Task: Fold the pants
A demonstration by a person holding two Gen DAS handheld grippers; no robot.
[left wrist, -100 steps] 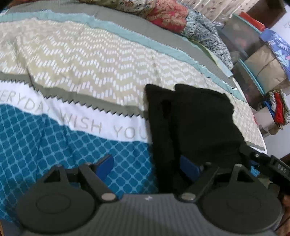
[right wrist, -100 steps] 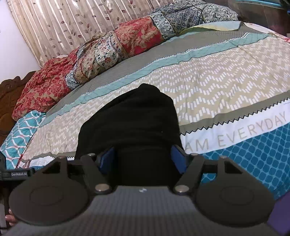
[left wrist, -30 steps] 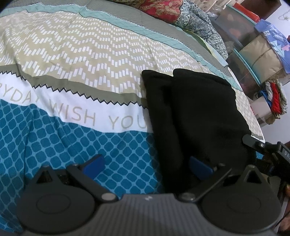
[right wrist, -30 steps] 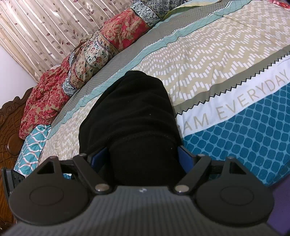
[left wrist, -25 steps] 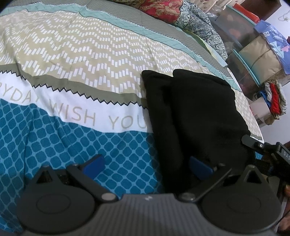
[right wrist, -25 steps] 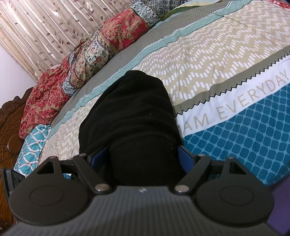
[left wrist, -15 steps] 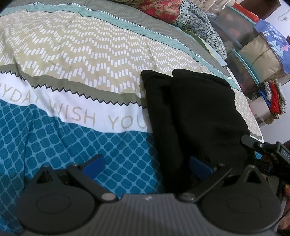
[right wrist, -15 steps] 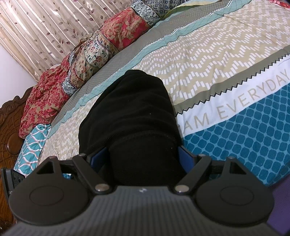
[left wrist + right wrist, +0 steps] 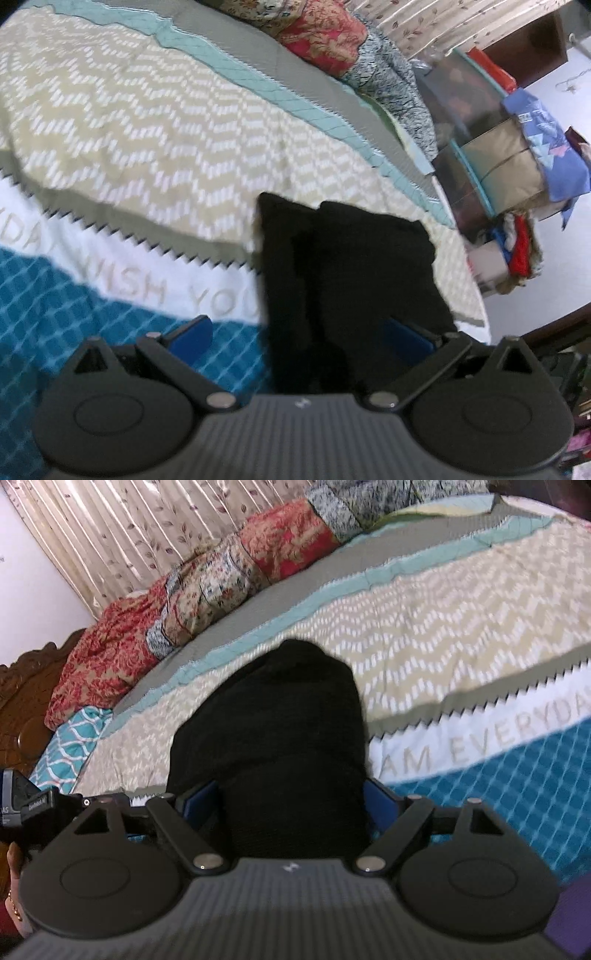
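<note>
Both claws are pointing down at the bed (image 9: 155, 155). Left gripper (image 9: 299, 334) is spread wide. Right gripper (image 9: 291, 799) has been opening, with black pants (image 9: 280, 723) sitting between its jaws.

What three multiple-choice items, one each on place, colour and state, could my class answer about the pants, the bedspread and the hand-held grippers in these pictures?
1. Where do the pants lie?
A. On the bedspread
B. On the floor
C. Over a chair

2. What colour are the pants?
A. Red
B. Black
C. White

3. How do the jaws of the left hand-held gripper stand?
A. Shut on a pillow
B. Pinched tight on the pants
C. Wide open

Key: 1 A, the patterned cover shows all round the pants. 2 B, the cloth is plain black in both views. 3 C, one blue pad sits over the bedspread, far from the other, with nothing pinched.
</note>
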